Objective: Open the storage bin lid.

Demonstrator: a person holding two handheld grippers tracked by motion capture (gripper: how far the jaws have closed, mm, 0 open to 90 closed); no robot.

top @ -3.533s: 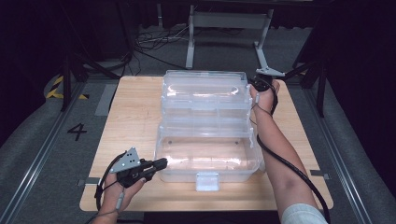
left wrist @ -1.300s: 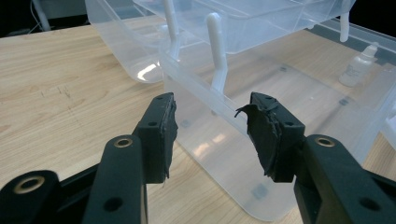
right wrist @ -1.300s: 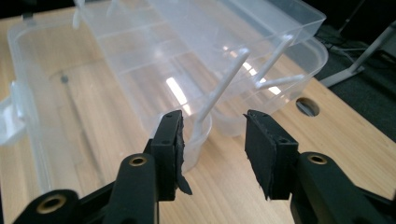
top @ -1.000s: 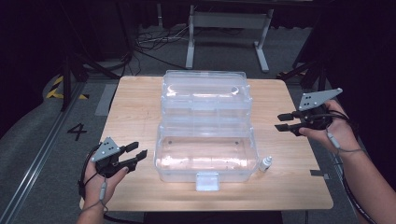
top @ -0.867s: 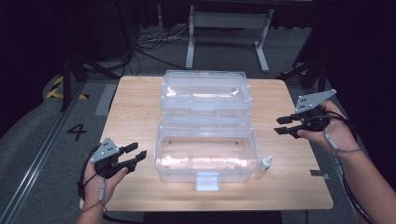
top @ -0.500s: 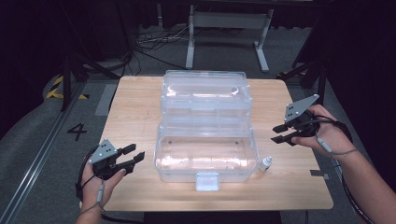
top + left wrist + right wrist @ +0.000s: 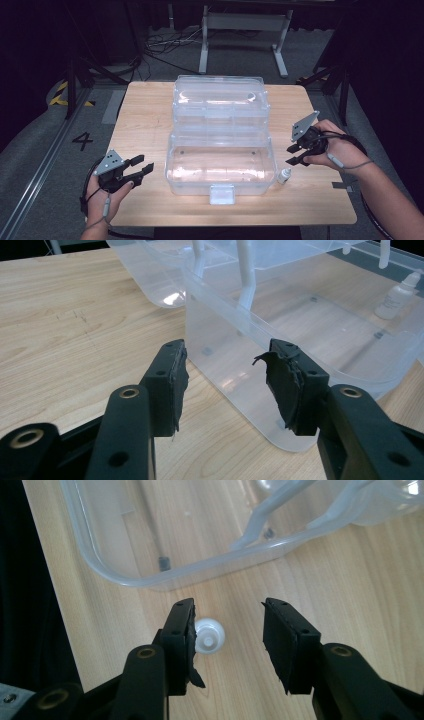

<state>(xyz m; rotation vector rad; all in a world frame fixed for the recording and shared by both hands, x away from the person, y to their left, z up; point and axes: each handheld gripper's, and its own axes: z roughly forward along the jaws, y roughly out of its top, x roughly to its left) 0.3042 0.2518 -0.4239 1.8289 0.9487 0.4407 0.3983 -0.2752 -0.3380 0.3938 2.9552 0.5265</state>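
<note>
Right tool (image 7: 296, 154) hangs with its jaws wide apart above the small white dropper bottle (image 7: 283, 176), which stands upright on the table (image 7: 140, 115) just beside the near right corner of the clear plastic box (image 7: 220, 165). From above, the bottle's cap (image 7: 209, 636) sits close to one jaw, so the aim looks set for a pick. Left tool (image 7: 134, 169), also wide and empty, waits near the box's left wall, probably to steady it.
</note>
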